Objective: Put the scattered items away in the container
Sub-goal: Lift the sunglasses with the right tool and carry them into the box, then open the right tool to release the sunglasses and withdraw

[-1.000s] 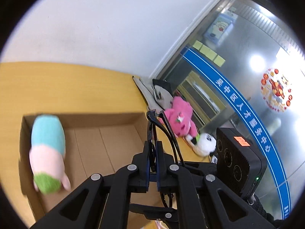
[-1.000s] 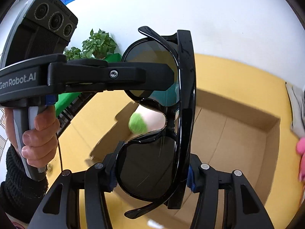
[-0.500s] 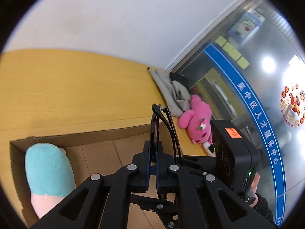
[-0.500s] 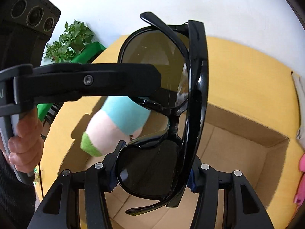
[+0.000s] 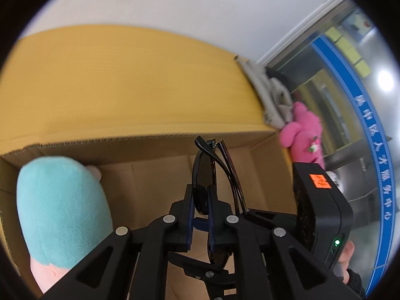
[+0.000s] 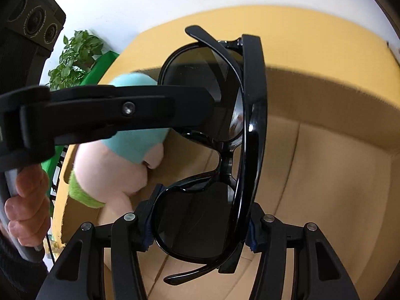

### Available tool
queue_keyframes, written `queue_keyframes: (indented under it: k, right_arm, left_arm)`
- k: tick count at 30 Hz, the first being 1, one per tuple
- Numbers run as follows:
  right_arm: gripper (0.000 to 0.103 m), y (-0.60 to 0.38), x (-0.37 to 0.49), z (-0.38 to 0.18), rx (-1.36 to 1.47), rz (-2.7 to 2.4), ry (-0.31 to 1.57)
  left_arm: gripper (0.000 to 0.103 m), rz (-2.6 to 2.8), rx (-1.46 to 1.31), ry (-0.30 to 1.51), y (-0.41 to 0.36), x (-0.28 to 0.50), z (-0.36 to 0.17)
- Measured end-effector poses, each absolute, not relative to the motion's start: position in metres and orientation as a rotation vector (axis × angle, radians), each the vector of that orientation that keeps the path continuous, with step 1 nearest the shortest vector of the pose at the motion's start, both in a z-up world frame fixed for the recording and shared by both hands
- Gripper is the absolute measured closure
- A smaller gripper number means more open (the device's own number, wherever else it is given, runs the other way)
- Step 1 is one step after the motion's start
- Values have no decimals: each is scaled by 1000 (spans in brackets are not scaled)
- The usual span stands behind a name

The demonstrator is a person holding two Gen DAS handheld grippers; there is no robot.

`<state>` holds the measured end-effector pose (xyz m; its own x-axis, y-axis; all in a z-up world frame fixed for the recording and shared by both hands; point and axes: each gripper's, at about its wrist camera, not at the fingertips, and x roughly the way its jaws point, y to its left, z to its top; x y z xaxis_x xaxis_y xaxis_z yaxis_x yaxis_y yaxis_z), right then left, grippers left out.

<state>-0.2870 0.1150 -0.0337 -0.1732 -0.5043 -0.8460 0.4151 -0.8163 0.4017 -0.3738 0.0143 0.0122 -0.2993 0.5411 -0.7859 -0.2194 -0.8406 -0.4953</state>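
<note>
Black sunglasses (image 6: 220,150) held above open cardboard box (image 5: 150,172), folded, gripped by both tools. Left gripper (image 5: 200,195) clamps one lens; right gripper (image 6: 200,227) clamps other lens across frame. Plush toy (image 5: 60,215) lies inside box, left side. Pink plush (image 5: 303,137) on yellow table (image 5: 125,80) beside box.

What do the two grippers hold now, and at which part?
Both hold the black sunglasses: the left gripper pinches one lens, and the right gripper clamps across the other lens.

bright, even daylight | lamp glare on glass door (image 5: 386,81) | fisheye bending, black corners | near edges blurred
</note>
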Motion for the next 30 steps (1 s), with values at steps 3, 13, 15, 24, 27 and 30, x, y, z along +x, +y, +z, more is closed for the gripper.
queue_keyframes:
  k: [3, 13, 15, 24, 27, 30]
  right_arm:
    - [45, 114, -289, -46, 1536, -2015, -133]
    - [47, 109, -293, -64, 1573, -2014, -186]
    - [47, 110, -294, -63, 1574, -2018, -191]
    - [38, 106, -290, -60, 1566, -2033, -175]
    - [34, 107, -289, -58, 1565, -2042, -181]
    - [34, 107, -287, -56, 1564, -2044, -167]
  left_arm:
    - [94, 2183, -1550, -401, 14, -378, -3]
    - [95, 2201, -1650, -367, 17, -387, -33]
    - [95, 2201, -1651, -368, 17, -387, -33]
    - [95, 2243, -1663, -270, 24, -390, -35]
    - [95, 2242, -1663, -282, 23, -391, -35]
    - [95, 2243, -1666, -278, 25, -390, -34]
